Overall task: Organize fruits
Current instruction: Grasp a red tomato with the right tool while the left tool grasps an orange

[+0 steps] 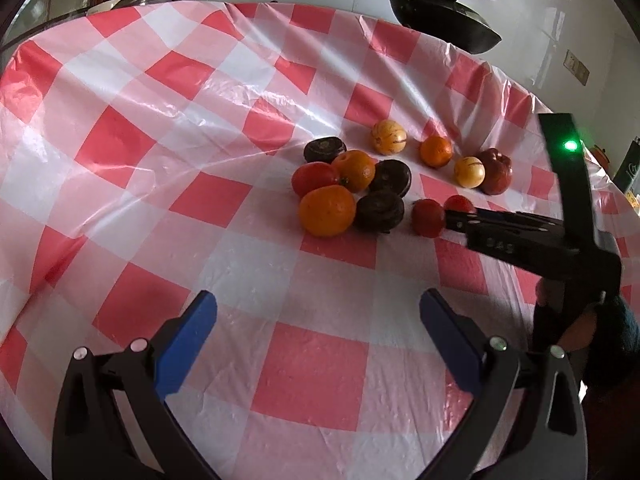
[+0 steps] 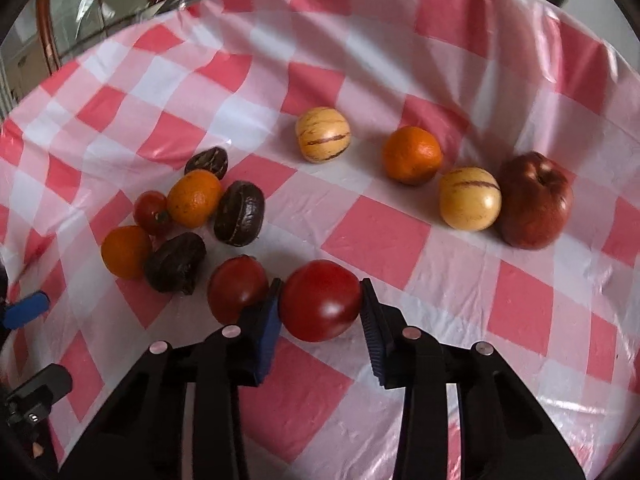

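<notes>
The right gripper (image 2: 321, 300) clamps a red tomato (image 2: 320, 300) on the checked worktop (image 2: 380, 236); the left gripper (image 1: 318, 308) hovers spread wide, empty.

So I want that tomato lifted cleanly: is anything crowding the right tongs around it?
Yes: a second tomato sits against the outside of one finger. The right tongs are shut on the tomato.

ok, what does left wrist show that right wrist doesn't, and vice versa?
Left wrist only: the dark lidded pan beyond the table, and the right gripper from the side, among the tomatoes.

Right wrist only: its blue pads pressing both sides of a red tomato.

Both: checked tablecloth, oranges, three dark fruits, two striped yellow fruits, red apple. The left gripper is open, empty.
</notes>
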Demonstrator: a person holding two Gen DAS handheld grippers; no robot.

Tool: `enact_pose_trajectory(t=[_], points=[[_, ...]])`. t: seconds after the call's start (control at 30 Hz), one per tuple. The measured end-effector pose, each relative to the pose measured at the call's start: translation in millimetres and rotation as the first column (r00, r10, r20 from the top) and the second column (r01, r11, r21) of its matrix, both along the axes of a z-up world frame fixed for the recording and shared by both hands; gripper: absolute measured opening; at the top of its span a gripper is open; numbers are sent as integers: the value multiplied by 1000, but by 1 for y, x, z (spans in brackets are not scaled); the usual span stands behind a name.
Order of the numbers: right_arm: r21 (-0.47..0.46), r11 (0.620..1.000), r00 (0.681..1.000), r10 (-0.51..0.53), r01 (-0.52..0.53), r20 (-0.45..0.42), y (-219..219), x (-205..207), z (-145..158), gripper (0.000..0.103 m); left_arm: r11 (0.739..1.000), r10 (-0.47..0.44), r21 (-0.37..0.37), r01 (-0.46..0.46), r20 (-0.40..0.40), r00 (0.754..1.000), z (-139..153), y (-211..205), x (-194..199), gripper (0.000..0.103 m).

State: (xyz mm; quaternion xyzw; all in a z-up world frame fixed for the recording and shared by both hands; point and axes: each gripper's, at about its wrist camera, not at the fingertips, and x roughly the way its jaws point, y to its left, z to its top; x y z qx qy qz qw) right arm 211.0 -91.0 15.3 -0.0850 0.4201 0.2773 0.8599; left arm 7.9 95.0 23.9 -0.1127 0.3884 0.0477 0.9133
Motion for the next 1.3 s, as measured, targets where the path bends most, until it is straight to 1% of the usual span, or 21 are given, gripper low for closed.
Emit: enact_pose_trajectory(t=[0.1, 0.17, 0.2, 0.27, 0.3, 0.33, 0.37, 0.4, 0.47, 0.53, 0.6, 0.63, 0.67, 0.7, 0.73, 0.8, 0.93, 1.0, 1.13, 1.23, 1.3], points=[[51, 998, 999, -39, 40, -16, -17, -7, 4, 37, 999, 21, -29, -22, -36, 999, -3, 6, 5, 102], [93, 994, 998, -57, 58, -16, -30, -18, 8, 37, 998, 14, -62, -20, -93, 996, -9, 12, 17, 102], [108, 992, 998, -64, 66, -17, -36, -22, 8, 37, 998, 25, -59, -31, -105, 994, -10, 14, 21, 102], [140, 987, 997, -79, 81, -23, -46, -29, 8, 37, 998, 50, -33, -54, -122, 991, -11, 17, 31, 101], [156, 983, 996, -89, 93, -32, -50, -32, 6, 37, 999, 46, -22, -49, -129, 991, -11, 18, 39, 99], [162, 982, 995, -93, 98, -37, -54, -33, 5, 38, 999, 48, -2, -48, -134, 990, -12, 16, 49, 91], [169, 980, 994, -98, 104, -43, -56, -34, 4, 38, 998, 55, 31, -51, -144, 988, -14, 14, 57, 86], [178, 978, 994, -103, 109, -45, -57, -34, 4, 38, 997, 58, 56, -50, -151, 987, -14, 12, 63, 84], [183, 976, 993, -107, 113, -43, -58, -33, 4, 38, 995, 47, 93, -32, -158, 986, -14, 8, 75, 76], [186, 977, 994, -100, 108, -49, -58, -34, 3, 38, 994, 40, 106, -23, -159, 987, -15, 7, 81, 76], [185, 978, 995, -91, 98, -46, -58, -35, 2, 38, 994, 30, 107, -13, -154, 988, -14, 8, 87, 72], [184, 978, 995, -88, 96, -47, -57, -35, 2, 38, 994, 19, 110, -3, -146, 989, -14, 8, 88, 65], [185, 978, 995, -88, 96, -48, -58, -35, 2, 38, 993, 13, 117, 3, -141, 990, -14, 7, 89, 54], [189, 977, 995, -90, 98, -49, -59, -35, 2, 38, 992, 6, 123, 11, -131, 991, -14, 5, 87, 48], [194, 976, 994, -91, 100, -52, -60, -35, 2, 38, 991, 3, 131, 13, -123, 992, -14, 3, 86, 37], [201, 974, 994, -95, 104, -57, -61, -34, 2, 38, 992, 1, 128, 13, -113, 994, -15, 1, 83, 37], [208, 973, 994, -91, 102, -63, -61, -34, 1, 38, 996, 14, 89, -8, -67, 998, -11, 5, 72, 36], [216, 971, 993, -84, 100, -80, -62, -31, -1, 38, 998, 16, 64, -13, -45, 999, -10, 7, 67, 36], [237, 964, 989, -100, 123, -109, -66, -27, -4, 38, 998, 38, 55, -37, -18, 999, -6, 10, 59, 36], [237, 959, 985, -128, 152, -115, -69, -25, -5, 38, 998, 64, 18, -64, -6, 998, -4, 16, 53, 36], [250, 952, 982, -159, 180, -100, -73, -28, -2, 38, 997, 76, -13, -76, -9, 997, -4, 17, 50, 36]])
